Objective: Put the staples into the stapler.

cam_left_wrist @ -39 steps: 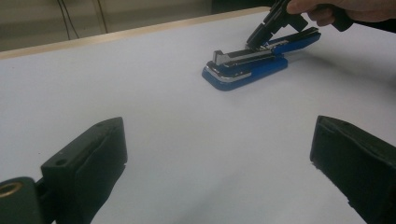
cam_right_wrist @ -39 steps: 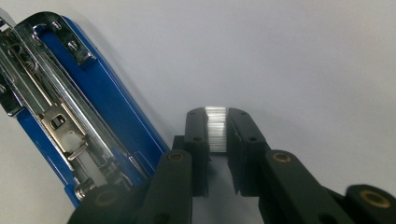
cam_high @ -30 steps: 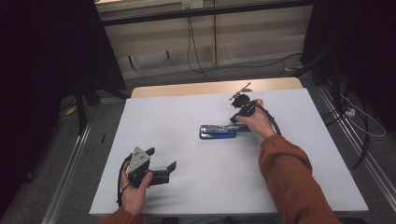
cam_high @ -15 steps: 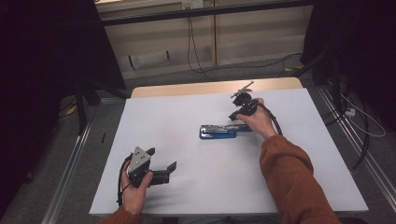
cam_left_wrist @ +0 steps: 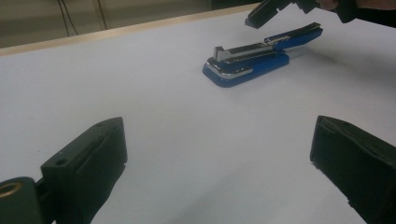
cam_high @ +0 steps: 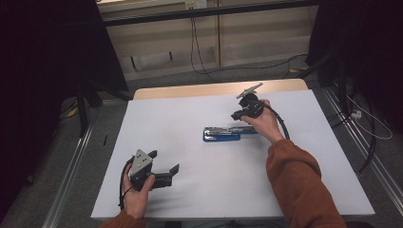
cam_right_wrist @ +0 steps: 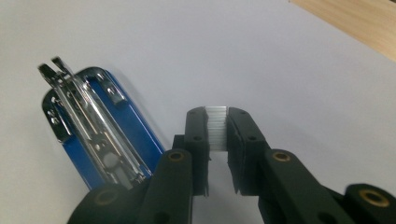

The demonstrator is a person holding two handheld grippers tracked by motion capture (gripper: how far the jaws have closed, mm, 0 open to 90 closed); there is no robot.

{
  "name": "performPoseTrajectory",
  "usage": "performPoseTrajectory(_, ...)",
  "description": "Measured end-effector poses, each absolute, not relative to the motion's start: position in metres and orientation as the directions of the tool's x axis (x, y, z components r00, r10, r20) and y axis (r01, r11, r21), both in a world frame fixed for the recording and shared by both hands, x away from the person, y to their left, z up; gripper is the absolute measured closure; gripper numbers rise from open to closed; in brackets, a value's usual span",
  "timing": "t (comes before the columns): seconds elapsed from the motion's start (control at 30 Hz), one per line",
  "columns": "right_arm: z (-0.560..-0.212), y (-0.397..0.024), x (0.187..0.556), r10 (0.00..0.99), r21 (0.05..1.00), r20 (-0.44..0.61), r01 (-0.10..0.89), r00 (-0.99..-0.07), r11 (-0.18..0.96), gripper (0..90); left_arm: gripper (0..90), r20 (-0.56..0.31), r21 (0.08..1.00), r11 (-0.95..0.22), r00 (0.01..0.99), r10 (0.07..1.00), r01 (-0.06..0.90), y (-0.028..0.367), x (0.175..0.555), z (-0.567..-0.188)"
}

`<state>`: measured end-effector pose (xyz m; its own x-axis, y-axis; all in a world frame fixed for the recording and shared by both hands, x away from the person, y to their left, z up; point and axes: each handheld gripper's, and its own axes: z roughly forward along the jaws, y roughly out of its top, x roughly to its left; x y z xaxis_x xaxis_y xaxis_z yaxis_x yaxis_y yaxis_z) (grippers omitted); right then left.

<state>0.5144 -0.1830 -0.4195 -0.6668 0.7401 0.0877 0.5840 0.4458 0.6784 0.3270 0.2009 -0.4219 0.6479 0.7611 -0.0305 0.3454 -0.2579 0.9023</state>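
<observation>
Left gripper [cam_high: 164,175], lower left of high view: jaws wide apart, nothing between. Stapler [cam_high: 227,133] mid-frame on white table [cam_high: 190,118], lid open. Right gripper [cam_right_wrist: 217,128] clamps strip of staples [cam_right_wrist: 217,126]; stapler just left of fingers.

My high camera looks forward and down over the whole bench [cam_high: 190,114]. My left gripper's camera sits low, facing across it; my right gripper's hovers close. All share the stapler [cam_high: 223,133].
</observation>
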Motion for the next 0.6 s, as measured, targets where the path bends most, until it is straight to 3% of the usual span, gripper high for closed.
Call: performPoseTrajectory(0.6, -0.404, -0.188, 0.501, 0.698, 0.756, 0.102, 0.511, -0.709, 0.408, 79.3, 4.1, -0.039, 0.901, -0.256, 0.652, 0.757, 0.351, 0.202, 0.329, -0.422)
